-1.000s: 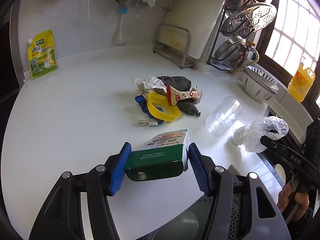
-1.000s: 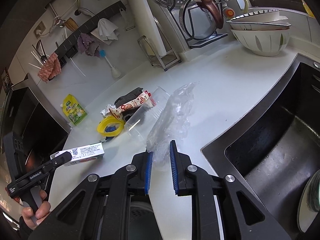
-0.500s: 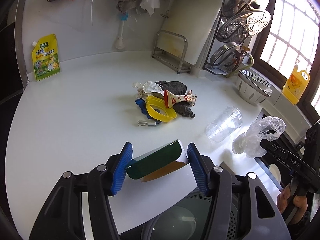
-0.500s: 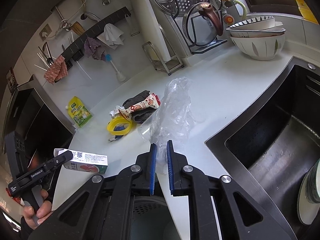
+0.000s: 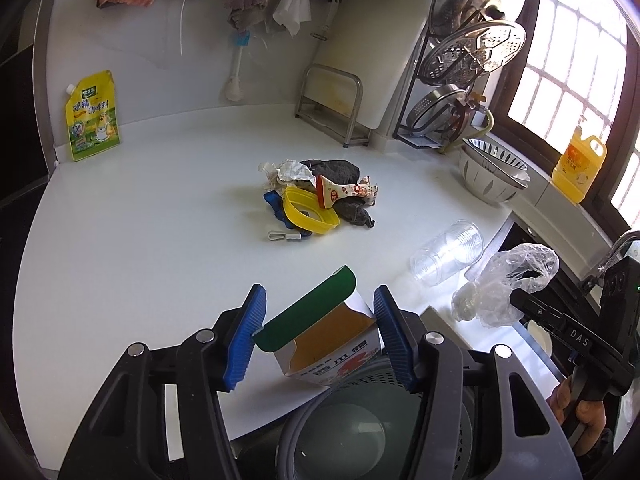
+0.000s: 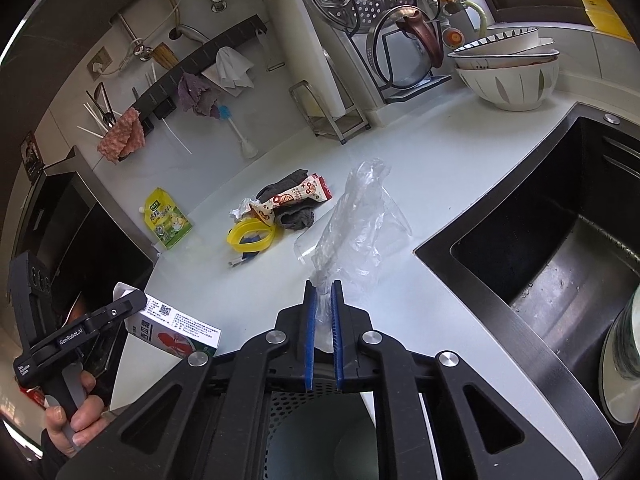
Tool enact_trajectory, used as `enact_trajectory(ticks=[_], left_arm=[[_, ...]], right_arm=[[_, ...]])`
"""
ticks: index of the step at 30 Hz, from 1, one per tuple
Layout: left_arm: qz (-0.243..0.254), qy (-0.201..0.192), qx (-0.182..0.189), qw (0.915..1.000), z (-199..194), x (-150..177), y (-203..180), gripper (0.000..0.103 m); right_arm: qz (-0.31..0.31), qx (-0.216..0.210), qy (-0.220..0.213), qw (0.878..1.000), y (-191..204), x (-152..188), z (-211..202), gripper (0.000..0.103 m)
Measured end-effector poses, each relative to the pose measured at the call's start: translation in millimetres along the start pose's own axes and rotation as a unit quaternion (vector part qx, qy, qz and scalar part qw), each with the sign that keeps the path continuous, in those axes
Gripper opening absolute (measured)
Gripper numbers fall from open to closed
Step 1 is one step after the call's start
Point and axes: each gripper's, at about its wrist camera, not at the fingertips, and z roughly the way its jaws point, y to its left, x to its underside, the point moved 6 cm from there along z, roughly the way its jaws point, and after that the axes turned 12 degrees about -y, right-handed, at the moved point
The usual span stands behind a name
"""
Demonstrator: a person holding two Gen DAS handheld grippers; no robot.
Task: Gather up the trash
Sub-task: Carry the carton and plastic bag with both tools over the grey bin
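Note:
My left gripper (image 5: 318,334) is shut on a green and white carton (image 5: 324,336), tilted with its open end up, above the mesh trash bin (image 5: 360,420) at the counter's front edge. The carton also shows in the right wrist view (image 6: 176,330). My right gripper (image 6: 322,336) is shut on a clear plastic bag (image 6: 356,232), held above the same bin (image 6: 316,420). The bag also shows in the left wrist view (image 5: 508,284). A trash pile (image 5: 316,196) with a yellow ring, a wrapper and a dark cloth lies mid-counter. A clear plastic cup (image 5: 448,256) lies on its side.
A yellow pouch (image 5: 92,116) leans on the back wall. Stacked bowls (image 5: 492,176), a lid rack (image 5: 460,64) and a yellow bottle (image 5: 578,168) stand at the right. A black sink (image 6: 560,248) lies right of the bin.
Both grippers have pulled back toward the counter's front edge and now hang over the bin. The carton has tipped so its open end faces up. The bag has lifted off the counter.

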Motion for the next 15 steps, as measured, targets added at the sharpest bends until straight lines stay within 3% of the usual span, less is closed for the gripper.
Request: enact_trajectory(ticks=[15], left_arm=[[0.031,0.009,0.04,0.9987,-47.3,42.9,-38.1,0.054]], right_arm=[[-0.003,-0.009,0.018,1.0,19.4,51.8,-49.1,0.008]])
